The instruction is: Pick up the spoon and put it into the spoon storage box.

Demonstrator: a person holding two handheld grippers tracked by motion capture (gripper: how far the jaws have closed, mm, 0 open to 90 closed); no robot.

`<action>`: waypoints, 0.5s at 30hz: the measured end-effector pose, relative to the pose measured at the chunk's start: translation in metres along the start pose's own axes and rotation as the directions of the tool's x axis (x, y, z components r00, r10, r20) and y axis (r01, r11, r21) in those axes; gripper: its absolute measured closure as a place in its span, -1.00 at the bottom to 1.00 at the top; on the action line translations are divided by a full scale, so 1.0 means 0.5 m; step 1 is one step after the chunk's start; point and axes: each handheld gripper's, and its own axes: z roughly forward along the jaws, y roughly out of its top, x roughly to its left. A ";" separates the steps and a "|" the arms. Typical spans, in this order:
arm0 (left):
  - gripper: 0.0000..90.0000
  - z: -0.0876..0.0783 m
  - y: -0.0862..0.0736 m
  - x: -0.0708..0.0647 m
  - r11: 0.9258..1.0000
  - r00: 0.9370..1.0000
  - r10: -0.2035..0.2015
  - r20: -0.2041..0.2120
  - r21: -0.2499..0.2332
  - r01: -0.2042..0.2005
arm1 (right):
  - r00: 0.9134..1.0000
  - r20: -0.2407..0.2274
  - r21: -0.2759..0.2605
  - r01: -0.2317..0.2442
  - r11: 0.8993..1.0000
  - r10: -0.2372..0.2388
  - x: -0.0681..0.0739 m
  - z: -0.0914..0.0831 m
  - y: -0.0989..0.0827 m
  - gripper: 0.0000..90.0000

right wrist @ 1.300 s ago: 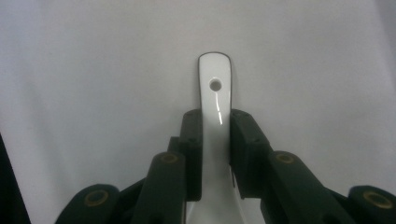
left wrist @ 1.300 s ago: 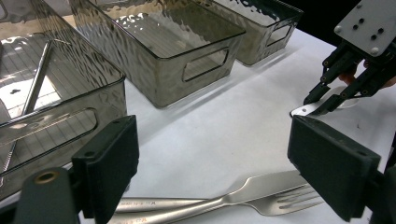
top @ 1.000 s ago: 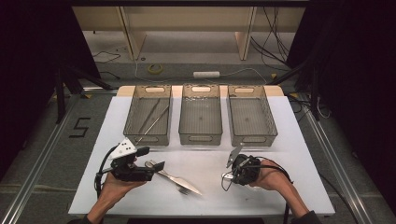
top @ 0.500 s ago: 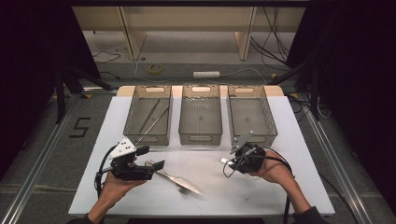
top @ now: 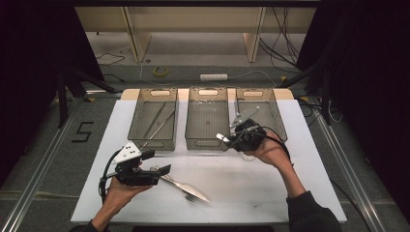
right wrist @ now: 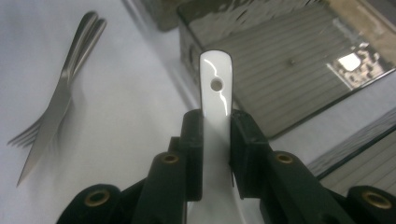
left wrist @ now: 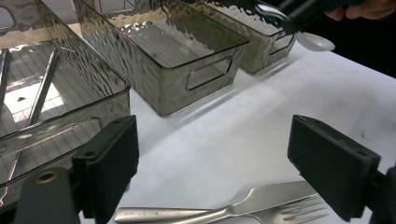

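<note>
White bench top, dark floor around it, three smoked-plastic bins in a row at the far edge.

Right tool (top: 231,137) is clamped narrow on a white plastic spoon (right wrist: 215,88), handle sticking out past the pads, bowl behind them. Since a second ago it has lifted off the bench and travelled forward; it now sits over the gap between the middle bin (top: 208,121) and the right bin (top: 258,113), near their front walls. Reads as pick done, sorting drop next, probably one of those two bins, which both look empty.

Left tool (top: 157,162) hasn't moved, jaws wide, nothing between the pads (left wrist: 108,163). Just ahead of it a steel knife (top: 189,186) and fork (left wrist: 299,212) lie crossed on the bench, still to sort.

Left bin (top: 154,121) already holds long metal utensils.

Obstacles: bin front rims under the spoon's path; trailing cable near the right hand.
</note>
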 end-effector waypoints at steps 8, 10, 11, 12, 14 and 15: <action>-0.64 -0.003 0.000 0.001 1.000 1.000 -0.005 -0.008 -0.007 0.005 | 0.999 0.018 -0.070 -0.036 0.997 0.037 -0.022 0.009 0.055 0.71; -0.64 -0.003 0.000 0.001 1.000 1.000 -0.004 -0.009 -0.008 0.004 | 0.998 0.027 -0.082 -0.046 0.996 0.049 -0.026 0.013 0.070 0.71; -0.64 -0.003 0.000 0.001 1.000 1.000 -0.004 -0.010 -0.008 0.004 | 0.998 0.027 -0.086 -0.051 0.995 0.054 -0.029 0.016 0.077 0.71; -0.64 -0.003 0.000 0.001 1.000 1.000 -0.004 -0.011 -0.009 0.004 | 0.998 0.030 -0.089 -0.054 0.995 0.057 -0.032 0.019 0.084 0.71; -0.64 -0.004 0.000 0.001 1.000 1.000 -0.002 -0.011 -0.011 0.002 | 0.997 0.035 -0.096 -0.065 0.993 0.069 -0.037 0.025 0.098 0.71; -0.64 -0.004 0.000 0.001 1.000 1.000 -0.002 -0.012 -0.010 0.002 | 0.997 0.036 -0.102 -0.070 0.992 0.074 -0.040 0.028 0.105 0.71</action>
